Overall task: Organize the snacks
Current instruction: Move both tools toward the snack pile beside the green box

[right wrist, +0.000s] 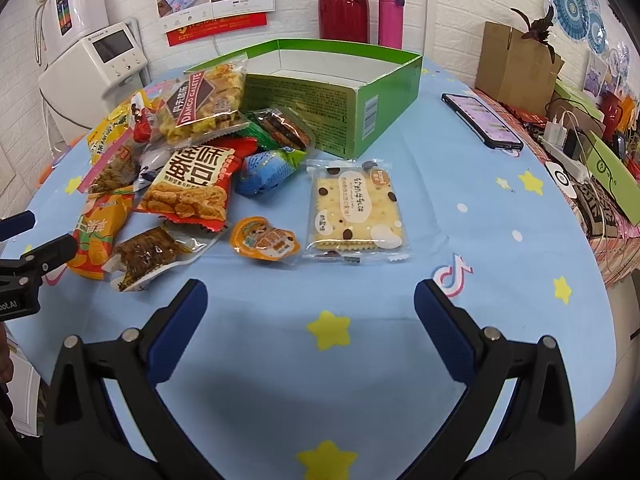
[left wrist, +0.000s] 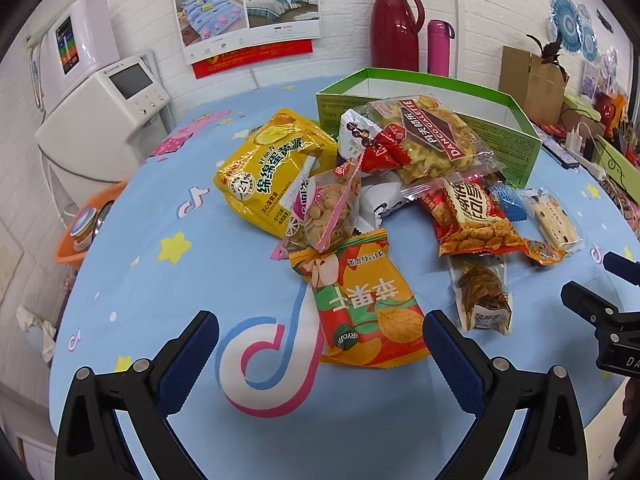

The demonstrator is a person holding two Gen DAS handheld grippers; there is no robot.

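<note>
Blue cloth printed with stars covers the round tabletop, and the snacks lie heaped toward its far left side, just in front of an open green box that stands empty near the far edge. The box is probably where the packets are meant to go, which would explain why it sits open-topped right behind the pile.

The left gripper hovers low over the near edge with its fingers spread wide and nothing between them, aimed at the orange apple-chip bag, the closest packet. The right gripper is likewise spread and empty, pointing at the cracker packet, which lies flat and apart from the heap, an easy first pick in my judgement.

The left wrist view shows the big yellow bag in full and the small biscuit bag leaning on it; in the right view these are mostly hidden behind other packets. The right wrist view alone shows a phone lying toward the far right edge, the small orange jelly cup beside the cracker packet, and the box's white interior.
</note>
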